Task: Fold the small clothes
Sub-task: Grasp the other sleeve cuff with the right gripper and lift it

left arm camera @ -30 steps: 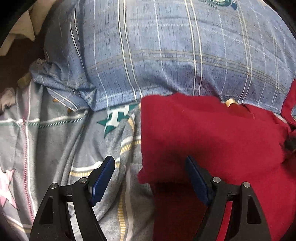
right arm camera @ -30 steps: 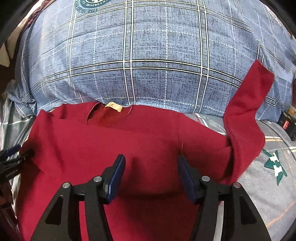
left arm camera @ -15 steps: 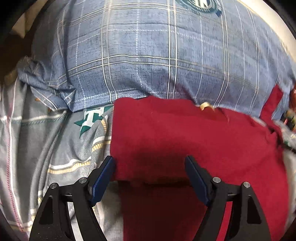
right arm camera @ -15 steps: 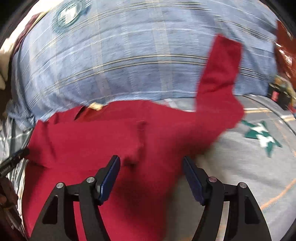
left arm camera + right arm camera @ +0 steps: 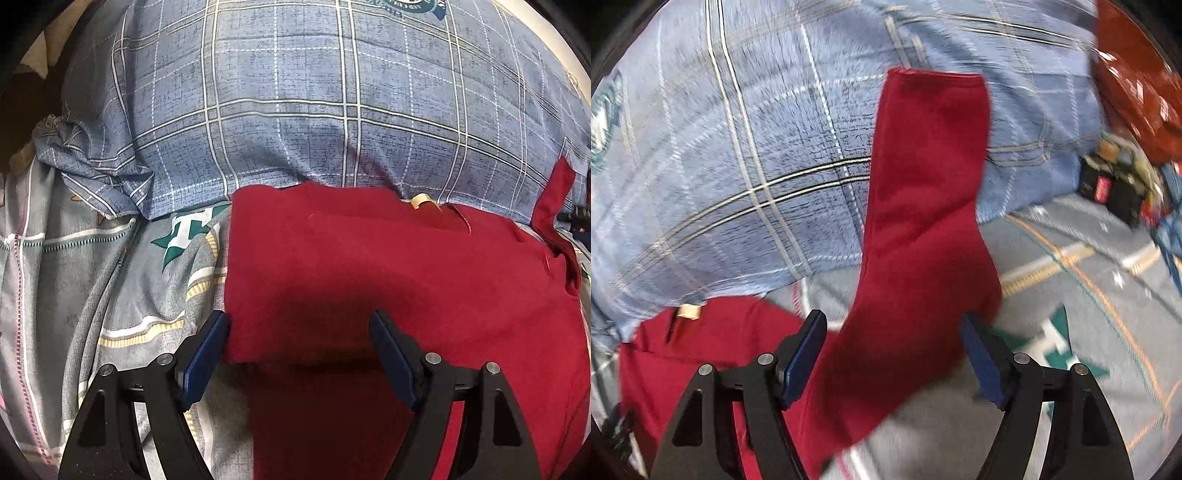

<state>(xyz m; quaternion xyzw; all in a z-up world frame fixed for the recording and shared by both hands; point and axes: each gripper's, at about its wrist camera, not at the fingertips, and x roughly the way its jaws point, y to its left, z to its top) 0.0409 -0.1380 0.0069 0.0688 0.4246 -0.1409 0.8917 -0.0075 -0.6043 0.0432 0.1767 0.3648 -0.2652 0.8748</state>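
Observation:
A small dark red shirt (image 5: 388,266) lies flat on a grey patterned sheet, its collar with a tan label (image 5: 421,201) against a blue plaid pillow. Its left side is folded in, with a straight fold edge. My left gripper (image 5: 299,347) is open and empty, hovering over that folded part. In the right wrist view the shirt's right sleeve (image 5: 923,221) stretches up onto the pillow. My right gripper (image 5: 894,350) is open and empty, straddling the sleeve's base above it. The view is motion-blurred.
The blue plaid pillow (image 5: 314,92) fills the back; it also shows in the right wrist view (image 5: 738,147). The grey sheet (image 5: 92,277) with green star prints spreads left and right. Dark clutter (image 5: 1115,184) and a red object (image 5: 1137,81) sit at far right.
My right gripper has swung right, from over the shirt's body to over the right sleeve. My left gripper has shifted right over the folded left side. Both stayed open.

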